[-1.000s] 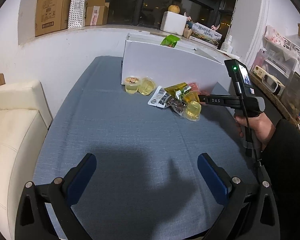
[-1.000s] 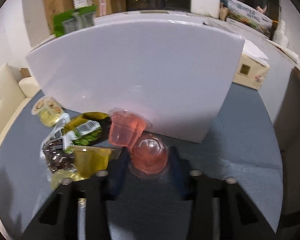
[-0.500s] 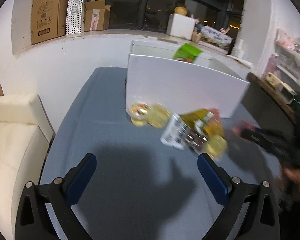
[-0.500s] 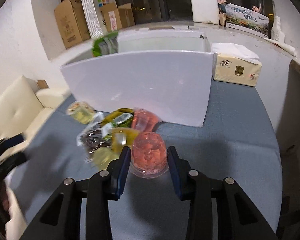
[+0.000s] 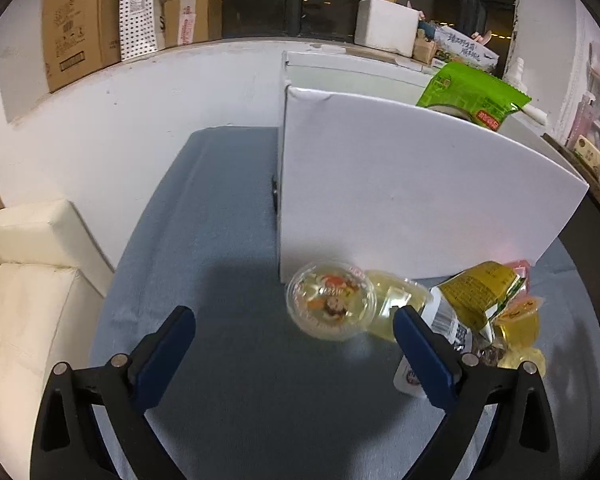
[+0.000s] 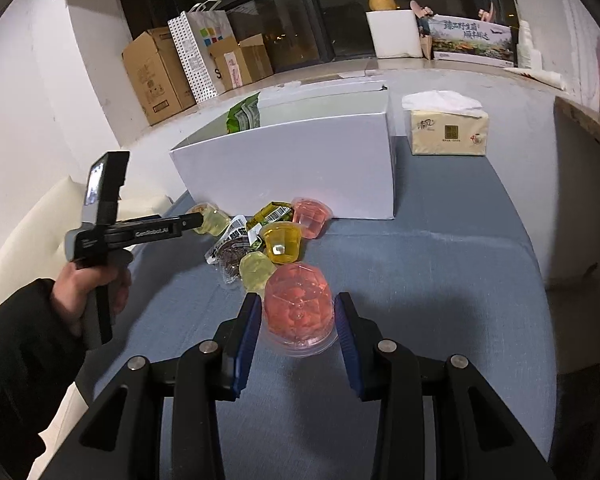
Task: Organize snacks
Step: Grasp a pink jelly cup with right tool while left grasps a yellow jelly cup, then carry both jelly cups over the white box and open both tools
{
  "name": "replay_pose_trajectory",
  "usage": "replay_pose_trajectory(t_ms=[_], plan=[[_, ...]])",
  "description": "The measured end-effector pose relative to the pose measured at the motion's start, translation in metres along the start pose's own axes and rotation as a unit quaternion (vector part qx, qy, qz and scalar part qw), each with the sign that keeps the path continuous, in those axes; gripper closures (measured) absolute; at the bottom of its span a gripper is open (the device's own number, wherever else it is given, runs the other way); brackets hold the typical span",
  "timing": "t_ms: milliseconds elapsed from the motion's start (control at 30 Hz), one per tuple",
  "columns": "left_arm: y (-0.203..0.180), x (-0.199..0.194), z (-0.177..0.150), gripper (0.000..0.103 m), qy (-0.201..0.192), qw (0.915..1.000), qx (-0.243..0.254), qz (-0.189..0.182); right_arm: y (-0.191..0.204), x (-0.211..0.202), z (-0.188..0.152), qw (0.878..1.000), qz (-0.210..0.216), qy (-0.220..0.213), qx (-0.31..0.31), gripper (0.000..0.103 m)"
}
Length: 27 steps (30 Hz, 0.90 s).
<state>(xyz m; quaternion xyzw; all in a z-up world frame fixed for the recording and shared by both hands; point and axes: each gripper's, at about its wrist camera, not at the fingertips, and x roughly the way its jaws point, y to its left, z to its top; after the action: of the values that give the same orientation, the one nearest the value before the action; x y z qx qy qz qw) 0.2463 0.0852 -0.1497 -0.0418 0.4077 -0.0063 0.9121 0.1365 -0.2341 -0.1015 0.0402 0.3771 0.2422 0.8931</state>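
My right gripper (image 6: 297,312) is shut on a pink jelly cup (image 6: 299,308) and holds it above the blue table. A pile of snacks lies in front of the white box (image 6: 296,168): a second pink cup (image 6: 311,218), an orange-yellow cup (image 6: 282,242), pale yellow cups, a green-yellow packet (image 6: 269,214) and a dark snack packet (image 6: 230,252). My left gripper (image 5: 292,340) is open, low over the table, just short of a clear fruit jelly cup (image 5: 331,306) at the box's corner (image 5: 400,196). A green bag (image 5: 472,96) sticks out of the box.
A tissue box (image 6: 448,130) stands right of the white box. A cream sofa (image 5: 24,300) borders the table's left side. Cardboard boxes (image 6: 160,76) and a paper bag sit on the window ledge behind. The table's right edge drops off near a dark cabinet.
My right gripper has lifted the pink jelly cup up and back from the pile. My left gripper has moved forward and right, close to the fruit jelly cup by the box.
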Motion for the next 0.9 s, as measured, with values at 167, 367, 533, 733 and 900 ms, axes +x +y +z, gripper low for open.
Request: replay_pose_trajectory(t_ms=[167,367,533,733,900], plan=[[0.004,0.003,0.005,0.03,-0.004,0.998,-0.001,-0.063,0.001,-0.002,0.002,1.0,0.003,-0.004,0.006,0.062],[0.003,0.0,0.003,0.053,0.001,0.9954,0.017,-0.094,0.004,-0.002,0.002,1.0,0.003,-0.004,0.004,0.062],[0.007,-0.008,0.002,0.054,-0.005,0.9941,0.021,-0.106,0.009,0.0,0.0,1.0,0.005,0.0,0.003,0.062],[0.004,-0.053,-0.008,0.054,-0.033,0.9919,0.042,-0.115,0.017,0.001,0.001,1.0,0.008,-0.002,-0.004,0.062],[-0.012,-0.096,-0.014,0.054,-0.065,0.9881,0.061,-0.126,0.023,0.002,0.009,1.0,0.014,-0.008,-0.005,0.062]])
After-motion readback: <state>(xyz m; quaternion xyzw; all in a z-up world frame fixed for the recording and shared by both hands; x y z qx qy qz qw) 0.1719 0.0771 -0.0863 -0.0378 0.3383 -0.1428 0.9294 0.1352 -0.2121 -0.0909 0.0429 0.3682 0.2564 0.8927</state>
